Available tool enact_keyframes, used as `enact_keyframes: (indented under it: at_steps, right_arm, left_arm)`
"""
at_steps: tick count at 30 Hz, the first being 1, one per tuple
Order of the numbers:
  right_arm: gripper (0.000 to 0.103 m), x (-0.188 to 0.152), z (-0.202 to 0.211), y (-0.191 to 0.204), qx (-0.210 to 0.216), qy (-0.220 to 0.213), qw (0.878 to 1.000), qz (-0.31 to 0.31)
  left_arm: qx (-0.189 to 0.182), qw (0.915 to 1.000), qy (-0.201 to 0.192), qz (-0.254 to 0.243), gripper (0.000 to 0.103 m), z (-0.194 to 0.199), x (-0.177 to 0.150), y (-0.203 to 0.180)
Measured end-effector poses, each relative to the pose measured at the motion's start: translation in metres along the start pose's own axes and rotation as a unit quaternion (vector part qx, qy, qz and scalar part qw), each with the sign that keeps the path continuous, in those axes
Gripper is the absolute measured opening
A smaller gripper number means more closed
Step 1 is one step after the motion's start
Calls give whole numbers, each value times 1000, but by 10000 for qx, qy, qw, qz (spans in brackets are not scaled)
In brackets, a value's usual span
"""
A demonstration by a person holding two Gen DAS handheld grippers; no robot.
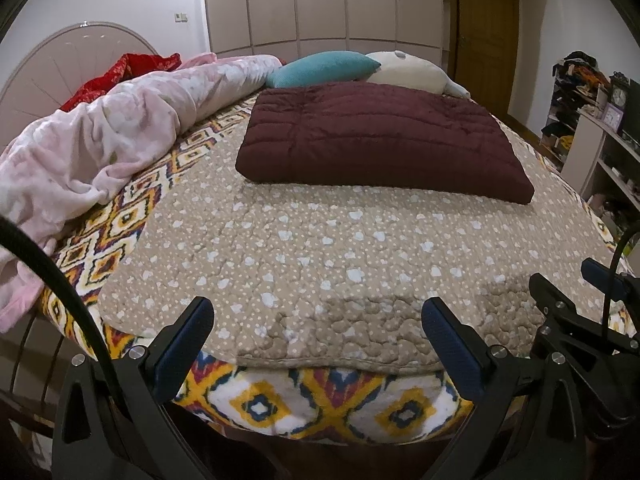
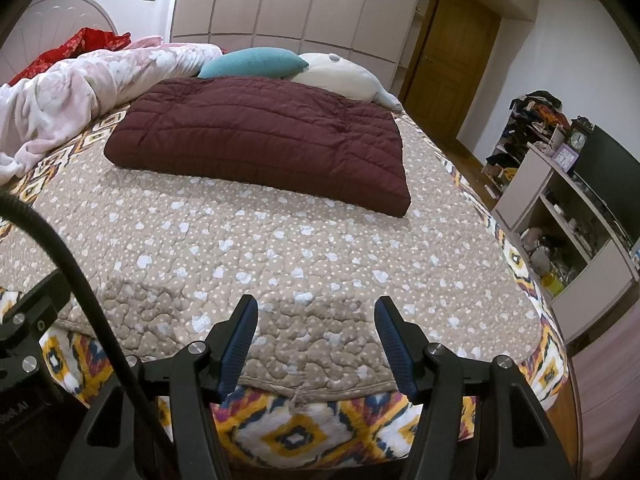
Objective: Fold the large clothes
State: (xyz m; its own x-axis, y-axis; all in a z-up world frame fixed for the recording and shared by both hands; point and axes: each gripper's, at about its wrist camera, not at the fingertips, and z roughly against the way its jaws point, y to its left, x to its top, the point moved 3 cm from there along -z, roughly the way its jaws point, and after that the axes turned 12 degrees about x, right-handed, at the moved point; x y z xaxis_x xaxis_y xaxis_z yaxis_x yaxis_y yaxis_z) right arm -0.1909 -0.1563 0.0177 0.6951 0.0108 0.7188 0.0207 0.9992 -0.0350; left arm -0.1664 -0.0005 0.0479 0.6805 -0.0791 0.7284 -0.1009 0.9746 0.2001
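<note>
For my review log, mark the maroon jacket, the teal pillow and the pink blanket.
Maroon jacket (image 1: 380, 136): left wrist view, middle of its quilted top.
Teal pillow (image 2: 252, 63): right wrist view, centre of its face.
Pink blanket (image 1: 132, 120): left wrist view, middle of the bunched roll.

Jacket (image 1: 380, 136): showing dark maroon, stitched in quilted bands. Bedspread (image 1: 304, 248): showing tan, dotted white with pale heart blotches. Sheet (image 1: 320, 404) underneath: showing white with yellow, navy and red diamonds. Blanket (image 1: 120, 128): showing pale pink with whitish flowers. Cloth (image 1: 124, 72) behind it: showing red. Cushion (image 1: 324, 68): showing teal. Plush toy (image 1: 412, 72): showing cream. Door (image 1: 486, 28): showing honey brown. Finger pads (image 2: 240, 340): showing blue on black.
</note>
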Motion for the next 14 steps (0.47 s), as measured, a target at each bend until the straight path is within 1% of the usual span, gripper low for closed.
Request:
enact_keyframes:
  at_steps: [4,10,14]
  right_arm:
    - [65,-1,0,0,12,7,10000,18]
    - [65,-3,-2,1,26,42,10000,24]
    - [65,-3,-2,2,44,64,10000,38]
  left_arm:
    - [-24,10000,25,17,103,-1,0,1]
    - [-33,10000,-39,-66,103,1,-1,-1]
    - [-65,10000,33,-43,103,1,-2,-1]
